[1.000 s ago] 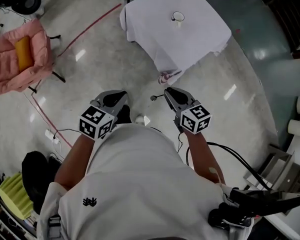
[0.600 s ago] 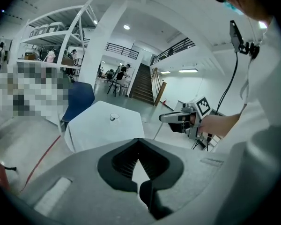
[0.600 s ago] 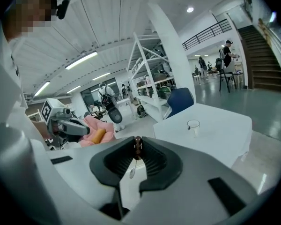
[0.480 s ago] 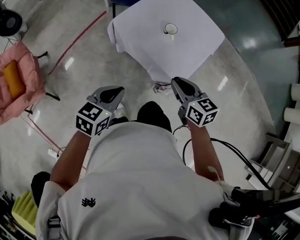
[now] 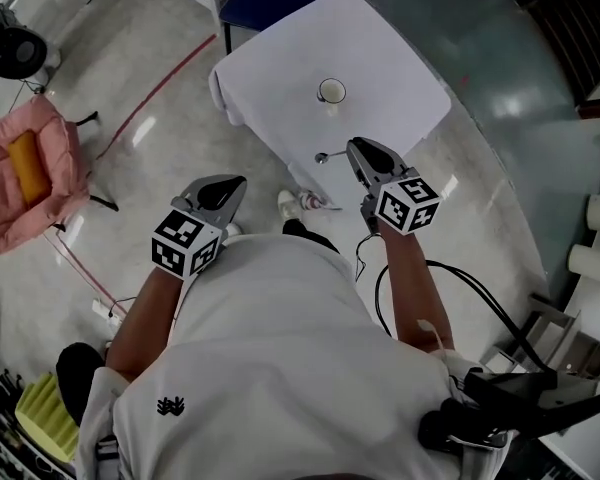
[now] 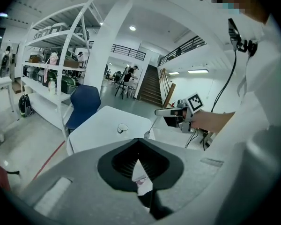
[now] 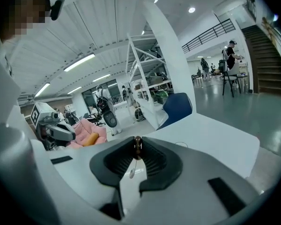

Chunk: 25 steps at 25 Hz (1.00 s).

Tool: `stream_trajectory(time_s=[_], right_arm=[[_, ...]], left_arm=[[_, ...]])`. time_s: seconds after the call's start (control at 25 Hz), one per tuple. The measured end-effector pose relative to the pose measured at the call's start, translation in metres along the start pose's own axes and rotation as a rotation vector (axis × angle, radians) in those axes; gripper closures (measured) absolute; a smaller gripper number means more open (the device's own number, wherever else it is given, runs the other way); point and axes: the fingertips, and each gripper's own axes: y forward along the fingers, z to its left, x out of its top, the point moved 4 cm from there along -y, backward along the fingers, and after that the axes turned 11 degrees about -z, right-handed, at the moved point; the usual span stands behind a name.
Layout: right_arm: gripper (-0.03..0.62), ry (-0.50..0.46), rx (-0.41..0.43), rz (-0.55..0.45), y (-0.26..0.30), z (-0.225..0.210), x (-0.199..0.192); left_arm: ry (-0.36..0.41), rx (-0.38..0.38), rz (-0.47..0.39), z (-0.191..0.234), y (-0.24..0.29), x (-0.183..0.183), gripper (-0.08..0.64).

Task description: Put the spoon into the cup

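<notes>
As the person (image 5: 280,348) walks up, the white desk (image 5: 400,78) sits closer in the head view than 1 second ago. The right gripper (image 5: 354,148), pinching the spoon (image 5: 332,155) by its handle, now reaches the desk's near edge, short of the cup (image 5: 331,91) at mid-desk. The left gripper (image 5: 232,181) trails, pressed together and empty. No writing is readable; only square markers (image 5: 408,206) and a small shirt emblem (image 5: 170,405) show.

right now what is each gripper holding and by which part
The right gripper is shut on the spoon, pinching the end of its handle, bowl pointing away. The left gripper holds nothing.
</notes>
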Motion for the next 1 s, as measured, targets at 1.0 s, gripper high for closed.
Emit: stream_trajectory(time_s=[1.0], right_arm=[[0.538, 0.016, 0.061, 0.064, 0.126, -0.188, 0.001]], left_arm=[[-0.023, 0.304, 0.061, 0.025, 0.074, 0.032, 0.554]])
